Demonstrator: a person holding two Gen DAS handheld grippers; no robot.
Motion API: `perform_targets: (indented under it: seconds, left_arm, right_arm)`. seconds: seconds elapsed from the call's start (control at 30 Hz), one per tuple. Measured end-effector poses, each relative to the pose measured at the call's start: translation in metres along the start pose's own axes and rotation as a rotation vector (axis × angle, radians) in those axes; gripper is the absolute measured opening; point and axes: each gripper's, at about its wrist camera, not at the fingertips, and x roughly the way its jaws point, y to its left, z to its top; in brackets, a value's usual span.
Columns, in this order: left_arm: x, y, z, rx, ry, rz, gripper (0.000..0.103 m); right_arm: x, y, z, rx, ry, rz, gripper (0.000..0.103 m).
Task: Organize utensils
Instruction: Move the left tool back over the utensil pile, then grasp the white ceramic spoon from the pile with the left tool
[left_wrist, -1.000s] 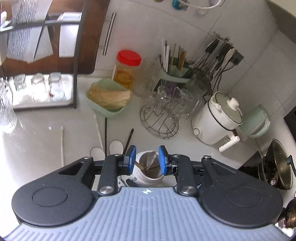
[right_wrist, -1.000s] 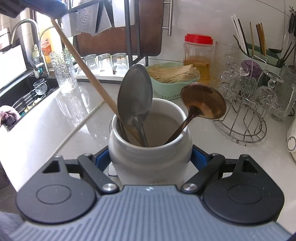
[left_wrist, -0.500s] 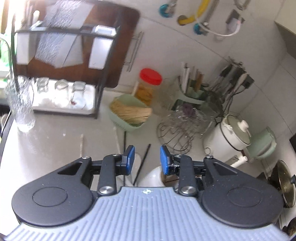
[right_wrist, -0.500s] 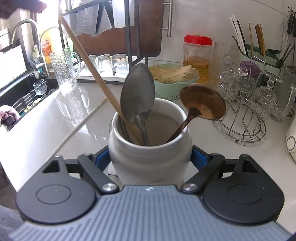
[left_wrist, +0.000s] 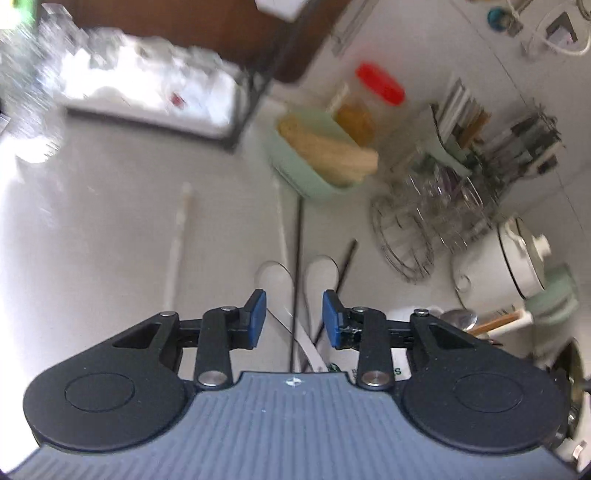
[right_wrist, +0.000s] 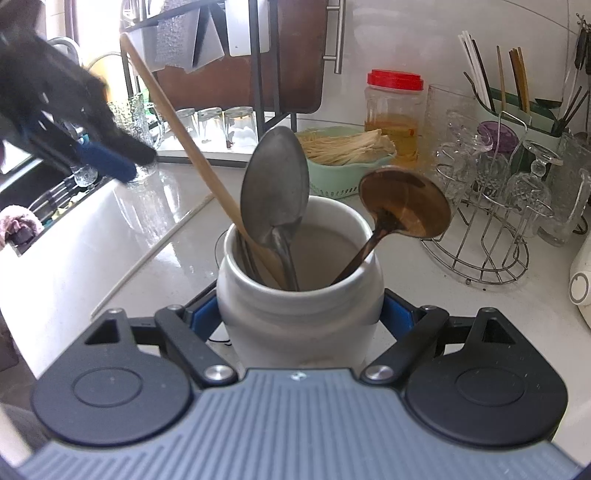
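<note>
A pale kitchen surface (left_wrist: 110, 229) runs back to a dark dish rack (right_wrist: 258, 74) with upturned glasses, a green basket (right_wrist: 332, 177) of thin noodles, a red-lidded jar (right_wrist: 393, 110) and a wire stand (right_wrist: 491, 229) of glassware.

Near the front stands a white ceramic crock (right_wrist: 299, 314). The right gripper (right_wrist: 299, 317) holds it, its blue pads pressed to either side of the body. Inside the crock lean a grey metal spoon (right_wrist: 275, 192), bowl up, a dark bronze ladle (right_wrist: 404, 205) tilted right, and a long wooden chopstick (right_wrist: 184, 147) slanting up to the left.

The left gripper (left_wrist: 293, 317) points down at the surface, left of the crock; its jaws are partway apart and opening, gripping nothing. Below it lie two white spoons (left_wrist: 275, 273) side by side, a thin black chopstick (left_wrist: 297, 251) running between them, and a second dark chopstick (left_wrist: 347, 258) angled to the right. A white chopstick (left_wrist: 179, 240) lies well to the left. This view is blurred, so whether the utensils touch one another is hard to tell.
</note>
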Motion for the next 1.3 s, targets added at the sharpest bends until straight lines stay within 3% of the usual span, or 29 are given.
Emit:
perform_targets:
  seconds: [0.3, 0.57, 1.1, 1.3]
  left_arm:
    - [0.066, 0.031, 0.01, -0.006, 0.08, -0.018, 0.041]
    - [0.088, 0.031, 0.023, 0.063, 0.093, -0.052, 0.039]
    - [0.126, 0.028, 0.033, 0.103, 0.149, -0.054, 0.017]
    - [0.126, 0.019, 0.03, 0.144, 0.146, 0.003, 0.008]
  right_arm:
    - [0.006, 0.002, 0.003, 0.036, -0.009, -0.04, 0.091]
    - [0.012, 0.005, 0.007, 0.06, -0.015, -0.064, 0.091]
    - [0.012, 0.006, 0.007, 0.066, -0.021, -0.064, 0.091]
    - [0.011, 0.004, 0.006, 0.057, -0.021, -0.052, 0.091]
